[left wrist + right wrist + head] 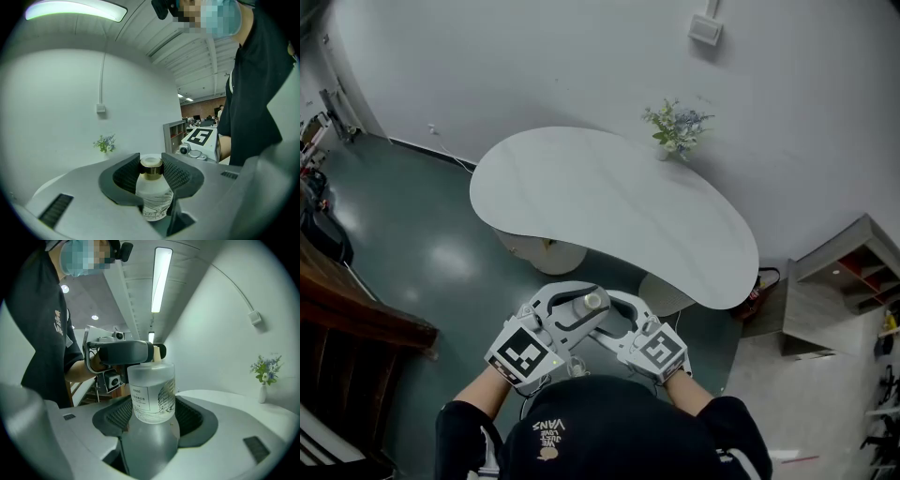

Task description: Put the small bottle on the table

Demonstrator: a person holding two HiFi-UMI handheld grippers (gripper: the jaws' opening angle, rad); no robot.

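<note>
The small bottle (pixel 585 303) is frosted white with a gold cap and is held in the air close to my body, short of the table's near edge. My left gripper (pixel 578 298) is shut on it, and in the left gripper view its dark pads (pixel 174 174) press the neck and cap of the bottle (pixel 153 191). My right gripper (pixel 606 317) is open at its widest. In the right gripper view the bottle's body (pixel 151 392) stands between its jaws, with the left gripper (pixel 124 352) clamped over the cap. The white kidney-shaped table (pixel 609 211) lies ahead.
A small vase of flowers (pixel 675 131) stands at the table's far right edge by the wall. A grey shelf unit (pixel 844 281) is to the right and dark wooden furniture (pixel 352 314) to the left. Dark green floor surrounds the table's pedestals (pixel 546 253).
</note>
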